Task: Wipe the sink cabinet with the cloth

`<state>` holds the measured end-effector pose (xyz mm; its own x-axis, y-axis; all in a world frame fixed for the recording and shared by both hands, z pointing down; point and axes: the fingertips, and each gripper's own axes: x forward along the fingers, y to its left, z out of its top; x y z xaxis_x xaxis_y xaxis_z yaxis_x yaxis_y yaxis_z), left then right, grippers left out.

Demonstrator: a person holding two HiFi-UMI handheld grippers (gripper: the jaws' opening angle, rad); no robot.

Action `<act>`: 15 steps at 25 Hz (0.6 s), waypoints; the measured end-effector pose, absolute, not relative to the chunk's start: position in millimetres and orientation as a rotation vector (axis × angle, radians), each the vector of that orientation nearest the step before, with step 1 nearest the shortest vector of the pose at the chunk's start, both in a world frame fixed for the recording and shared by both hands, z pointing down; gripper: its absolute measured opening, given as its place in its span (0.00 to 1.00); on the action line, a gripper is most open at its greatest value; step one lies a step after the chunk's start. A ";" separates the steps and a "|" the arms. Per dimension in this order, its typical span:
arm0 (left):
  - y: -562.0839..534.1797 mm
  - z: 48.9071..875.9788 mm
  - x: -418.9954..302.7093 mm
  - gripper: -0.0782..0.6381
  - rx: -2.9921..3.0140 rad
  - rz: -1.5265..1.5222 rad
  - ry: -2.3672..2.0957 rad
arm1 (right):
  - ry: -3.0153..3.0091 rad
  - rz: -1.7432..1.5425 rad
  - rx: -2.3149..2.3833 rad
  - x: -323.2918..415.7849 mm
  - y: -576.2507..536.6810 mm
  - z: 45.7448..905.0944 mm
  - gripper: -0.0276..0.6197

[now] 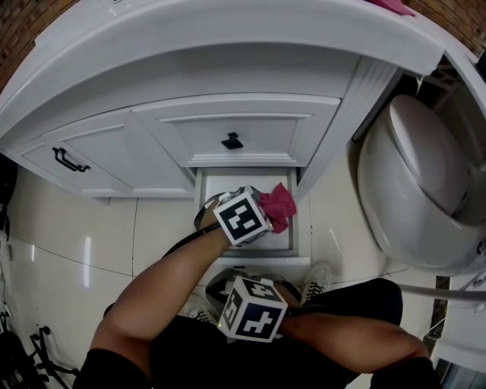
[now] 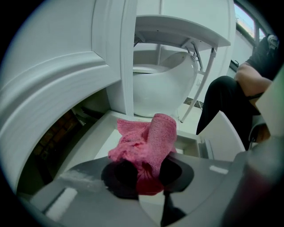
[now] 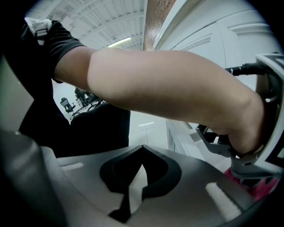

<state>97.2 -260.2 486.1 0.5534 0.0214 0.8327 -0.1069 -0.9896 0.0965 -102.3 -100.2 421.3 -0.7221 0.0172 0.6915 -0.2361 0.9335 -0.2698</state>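
Jaws clamped on pink cloth (image 2: 148, 142) at left gripper (image 2: 146, 177), over open drawer (image 1: 228, 186) of sink cabinet (image 1: 250, 137). Pressed tog., empty, at right gripper (image 3: 141, 170), low nr lap.

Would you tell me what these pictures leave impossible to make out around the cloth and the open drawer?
Jaws of the left tool, head view: hidden under its marker cube.
Inside of the open drawer, head view: mostly covered by that cube and the cloth.
Pink item on the countertop, head view: cut off by the top edge.
Cloth, right gripper view: only a sliver shows under the left hand.
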 end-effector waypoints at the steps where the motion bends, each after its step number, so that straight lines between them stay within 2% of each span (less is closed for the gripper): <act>1: -260.5 488.1 93.8 0.24 2.640 1.440 -0.079 | -2.342 0.441 0.155 -102.4 -100.5 421.0 0.05; 15: -282.7 497.4 -0.3 0.24 2.530 1.608 -0.243 | -2.333 0.428 0.133 -108.3 -98.5 424.1 0.05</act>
<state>-0.3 -282.7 497.4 0.4179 -0.0639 0.9062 -0.2069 -0.9780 0.0264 -108.3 -98.5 424.1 -0.7154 0.0303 0.6981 -0.2197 0.9386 -0.2659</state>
